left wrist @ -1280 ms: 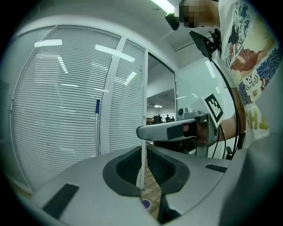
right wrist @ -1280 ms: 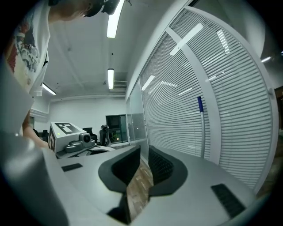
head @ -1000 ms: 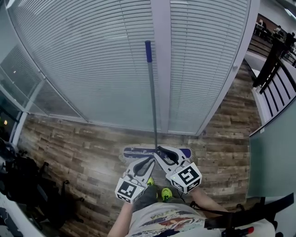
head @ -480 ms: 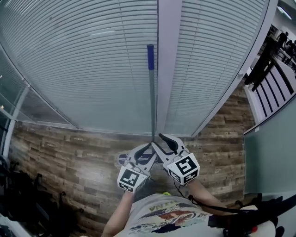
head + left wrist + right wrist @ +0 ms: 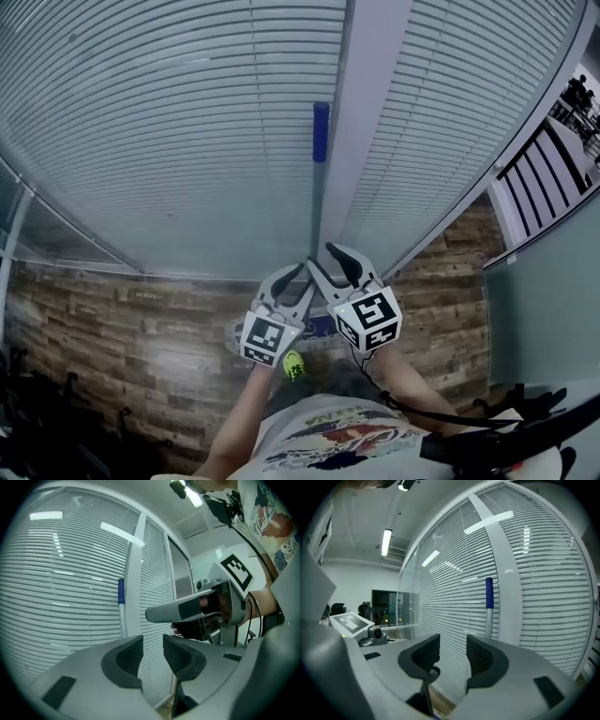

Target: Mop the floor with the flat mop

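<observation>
The flat mop stands upright against the white pillar. Its grey pole [image 5: 316, 211] carries a blue grip [image 5: 321, 131], and its blue head [image 5: 323, 325] lies on the floor, mostly hidden behind the grippers. My left gripper [image 5: 298, 279] is open just short of the pole, nothing between its pads. My right gripper [image 5: 330, 261] is beside it, jaws opening and empty. In the left gripper view the open jaws [image 5: 153, 645] face the blue grip [image 5: 121, 591], with the right gripper [image 5: 197, 611] alongside. In the right gripper view the gripper [image 5: 453, 646] is empty and the pole [image 5: 489, 613] stands beyond it.
A glass wall with closed blinds [image 5: 169, 141] and a white pillar [image 5: 370, 103] fill the front. Wood-plank floor [image 5: 122, 319] runs below. Dark furniture [image 5: 37, 412] sits at the lower left, a glass panel [image 5: 544, 319] and a railing [image 5: 553, 159] at the right. A green shoe [image 5: 293, 364] shows below.
Both grippers held the pole low down; they have let go, opened and drawn back. The mop now stands alone against the pillar, and the wall fills more of the view.
</observation>
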`<state>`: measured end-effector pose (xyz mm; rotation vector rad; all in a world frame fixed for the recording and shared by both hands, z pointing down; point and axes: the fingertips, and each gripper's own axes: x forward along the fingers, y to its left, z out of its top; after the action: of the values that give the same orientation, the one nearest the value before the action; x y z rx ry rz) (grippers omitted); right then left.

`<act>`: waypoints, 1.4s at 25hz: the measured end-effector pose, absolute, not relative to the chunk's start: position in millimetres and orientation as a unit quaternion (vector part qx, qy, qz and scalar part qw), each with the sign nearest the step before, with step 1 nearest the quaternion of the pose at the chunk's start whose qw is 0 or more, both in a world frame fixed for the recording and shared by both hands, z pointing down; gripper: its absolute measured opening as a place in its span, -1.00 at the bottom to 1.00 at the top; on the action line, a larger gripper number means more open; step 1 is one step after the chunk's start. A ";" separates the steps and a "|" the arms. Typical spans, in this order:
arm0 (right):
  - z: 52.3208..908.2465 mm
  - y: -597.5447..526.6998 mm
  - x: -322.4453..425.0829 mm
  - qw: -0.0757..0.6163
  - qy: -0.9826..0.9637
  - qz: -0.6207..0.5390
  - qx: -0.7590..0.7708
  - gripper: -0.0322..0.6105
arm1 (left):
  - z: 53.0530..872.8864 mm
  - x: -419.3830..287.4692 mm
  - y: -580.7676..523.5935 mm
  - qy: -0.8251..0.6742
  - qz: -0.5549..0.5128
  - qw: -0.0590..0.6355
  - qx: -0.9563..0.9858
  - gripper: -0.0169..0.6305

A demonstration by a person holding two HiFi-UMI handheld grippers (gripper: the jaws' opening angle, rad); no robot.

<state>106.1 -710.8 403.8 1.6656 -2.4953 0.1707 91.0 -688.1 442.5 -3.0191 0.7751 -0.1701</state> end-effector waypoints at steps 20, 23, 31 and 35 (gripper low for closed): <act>340.2 -875.4 196.5 0.047 -0.816 0.012 0.576 -0.42 | 431.6 189.5 -850.6 0.266 -0.076 0.037 -0.960 -0.26; 338.7 -890.5 193.3 0.045 -0.820 0.005 0.571 -0.42 | 443.0 195.9 -869.6 0.273 -0.075 0.034 -0.958 -0.25; 324.4 -885.2 179.0 0.054 -0.821 -0.010 0.568 -0.42 | 443.1 198.5 -867.0 0.259 -0.068 0.028 -0.963 -0.49; 312.7 -872.9 171.6 0.052 -0.812 -0.029 0.581 -0.42 | 445.1 189.3 -853.4 0.247 -0.056 0.018 -0.967 -0.51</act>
<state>171.6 -872.9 312.7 1.7659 -2.4691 -0.0883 189.3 -853.4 445.1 -3.0036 0.7681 -0.1740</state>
